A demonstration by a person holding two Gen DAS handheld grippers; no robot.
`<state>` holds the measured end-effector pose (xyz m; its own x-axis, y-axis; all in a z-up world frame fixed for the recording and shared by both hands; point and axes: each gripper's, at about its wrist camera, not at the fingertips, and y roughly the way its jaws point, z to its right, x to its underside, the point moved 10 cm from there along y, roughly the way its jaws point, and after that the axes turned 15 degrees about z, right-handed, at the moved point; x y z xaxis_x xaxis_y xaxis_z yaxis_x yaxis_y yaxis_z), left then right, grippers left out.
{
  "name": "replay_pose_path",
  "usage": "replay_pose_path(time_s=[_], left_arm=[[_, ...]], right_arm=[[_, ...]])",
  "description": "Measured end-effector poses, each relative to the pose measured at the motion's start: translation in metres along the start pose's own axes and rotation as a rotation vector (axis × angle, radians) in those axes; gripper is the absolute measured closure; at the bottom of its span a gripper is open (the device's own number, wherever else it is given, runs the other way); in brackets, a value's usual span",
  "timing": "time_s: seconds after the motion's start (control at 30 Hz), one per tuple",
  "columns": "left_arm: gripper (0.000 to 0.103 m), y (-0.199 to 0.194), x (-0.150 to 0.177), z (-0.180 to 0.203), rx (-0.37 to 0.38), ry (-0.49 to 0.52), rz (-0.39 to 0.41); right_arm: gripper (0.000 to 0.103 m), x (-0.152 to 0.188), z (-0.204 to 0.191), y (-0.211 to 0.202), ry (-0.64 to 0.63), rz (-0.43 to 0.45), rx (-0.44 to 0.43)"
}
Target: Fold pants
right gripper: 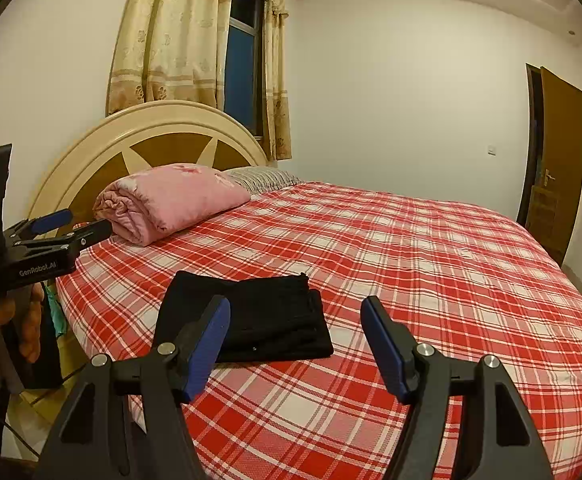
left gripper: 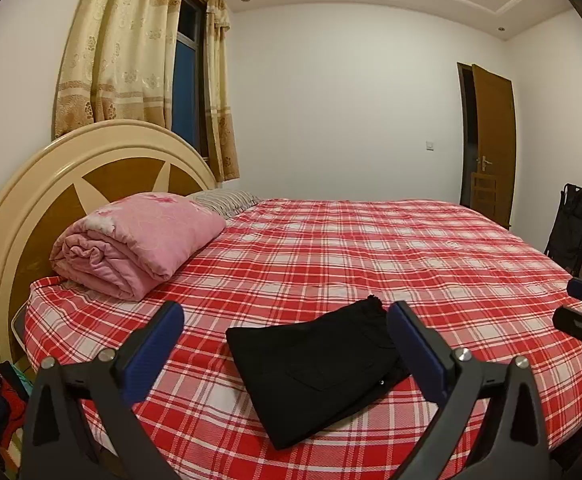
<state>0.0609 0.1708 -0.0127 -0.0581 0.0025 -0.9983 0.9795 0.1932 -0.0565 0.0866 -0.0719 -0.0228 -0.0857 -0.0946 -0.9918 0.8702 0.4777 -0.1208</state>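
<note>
- Black fabric, the pants [left gripper: 315,368], lay already folded into a compact, layered rectangle on the red plaid bed [left gripper: 411,264], near the edge closest to the cameras.
- The left tool [left gripper: 285,344] was held above the bundle with its blue pads spread wide apart and nothing between them; the right tool [right gripper: 295,344] was likewise wide open and empty, just to the right of the pants.
- The folding was judged to be at or very near its end: no loose leg or trailing hem could be seen, though the far corner looked slightly ruffled.
- If anything remained, a light press or squaring of that corner was called for, or simply a withdrawal of both tools.
- The near edge of the bed lay close to the bundle, so any push toward the cameras risked sliding it off.
- Plenty of open bedspread was available beyond and to the right; the rolled pink quilt [left gripper: 139,240] lay well apart by the headboard [left gripper: 51,184].
</note>
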Motion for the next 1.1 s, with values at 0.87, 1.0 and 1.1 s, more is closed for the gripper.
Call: replay_pose_path(time_s=[0.87,1.0,1.1], left_arm=[[0.000,0.001,-0.001,0.009,0.018,0.002,-0.015],[0.000,0.002,0.000,0.009,0.015,0.004,-0.018],[0.000,0.004,0.001,0.009,0.016,0.005,-0.027]], right_arm=[[0.034,0.000,-0.008,-0.005,-0.026,0.021,-0.013],[0.034,0.000,-0.009,-0.005,-0.029,0.023,-0.017],[0.034,0.001,-0.010,-0.004,-0.035,0.022,-0.018]])
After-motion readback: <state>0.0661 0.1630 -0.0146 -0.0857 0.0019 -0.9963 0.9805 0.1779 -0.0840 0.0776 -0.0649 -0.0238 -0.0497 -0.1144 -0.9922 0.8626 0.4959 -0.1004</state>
